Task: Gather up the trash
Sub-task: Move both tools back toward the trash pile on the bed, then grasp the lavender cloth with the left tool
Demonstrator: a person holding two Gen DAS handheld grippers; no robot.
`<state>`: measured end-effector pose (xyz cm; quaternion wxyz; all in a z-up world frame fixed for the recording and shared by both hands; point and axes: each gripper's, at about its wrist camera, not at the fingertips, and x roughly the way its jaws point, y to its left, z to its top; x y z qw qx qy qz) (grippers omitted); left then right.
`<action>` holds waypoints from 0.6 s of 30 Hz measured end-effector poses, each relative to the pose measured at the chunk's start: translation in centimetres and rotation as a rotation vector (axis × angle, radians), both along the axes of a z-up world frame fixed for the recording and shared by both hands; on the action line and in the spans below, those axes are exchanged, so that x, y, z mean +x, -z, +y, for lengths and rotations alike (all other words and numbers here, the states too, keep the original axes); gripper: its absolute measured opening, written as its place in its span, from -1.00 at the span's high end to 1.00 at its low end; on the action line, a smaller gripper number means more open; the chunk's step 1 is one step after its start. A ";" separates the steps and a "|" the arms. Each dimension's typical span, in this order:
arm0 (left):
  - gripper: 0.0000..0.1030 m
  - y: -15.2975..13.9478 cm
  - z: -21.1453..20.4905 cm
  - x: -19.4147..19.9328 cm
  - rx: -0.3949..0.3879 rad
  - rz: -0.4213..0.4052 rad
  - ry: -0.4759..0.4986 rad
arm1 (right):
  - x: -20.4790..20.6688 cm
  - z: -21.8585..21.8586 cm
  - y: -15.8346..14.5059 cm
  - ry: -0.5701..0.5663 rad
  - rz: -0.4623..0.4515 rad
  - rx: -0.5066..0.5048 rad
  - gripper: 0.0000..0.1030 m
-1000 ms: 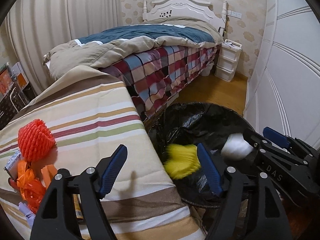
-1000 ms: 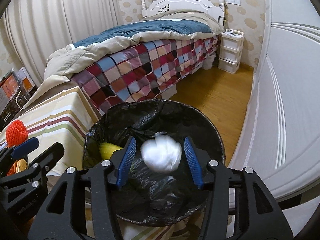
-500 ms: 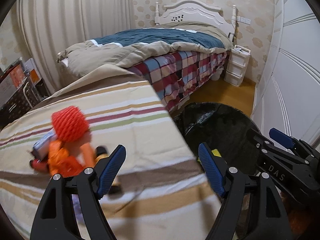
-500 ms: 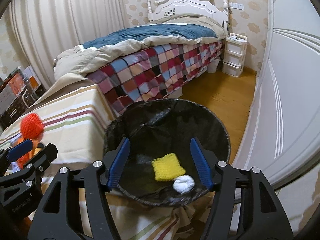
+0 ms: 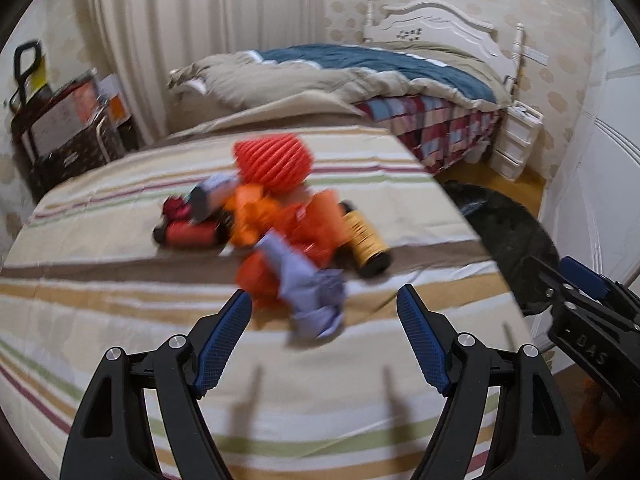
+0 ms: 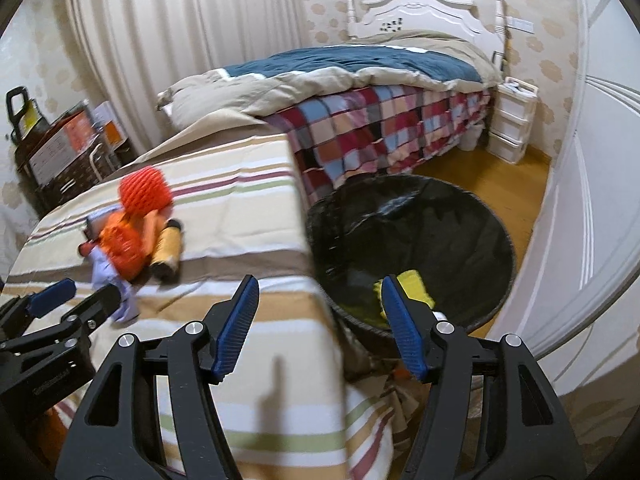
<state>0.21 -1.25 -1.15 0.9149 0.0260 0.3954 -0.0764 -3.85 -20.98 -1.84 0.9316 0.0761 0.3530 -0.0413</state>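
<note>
Down in the round black-lined trash bin (image 6: 412, 236) now, yellow sponge (image 6: 412, 286) dropped; both jaws released, empty, swung toward orange wrappers (image 5: 280, 224) on striped bench (image 5: 120, 280).

Two grippers show, the left gripper (image 5: 324, 340) and the right gripper (image 6: 318, 326). On the striped worktop (image 5: 120, 320) lie one orange foam net (image 5: 272, 164), one yellow-labelled can (image 5: 366, 242), one red can (image 5: 188, 234) and one lilac wrapper (image 5: 308, 288). One black-lined trash bin (image 6: 440, 216) holds one yellow sponge (image 6: 416, 286), beside one bed (image 6: 360, 68).
</note>
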 end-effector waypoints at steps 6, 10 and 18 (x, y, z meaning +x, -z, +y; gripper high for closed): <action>-0.46 1.4 1.1 0.4 -0.003 0.035 -0.041 | -0.6 1.4 0.5 -0.032 0.009 0.000 -0.21; -0.32 1.9 0.9 0.9 0.014 0.040 -0.048 | -0.5 1.5 0.9 -0.041 0.019 0.007 -0.21; 0.48 2.7 0.1 1.8 0.023 0.073 -0.022 | 0.1 1.4 1.3 -0.045 0.028 0.021 -0.21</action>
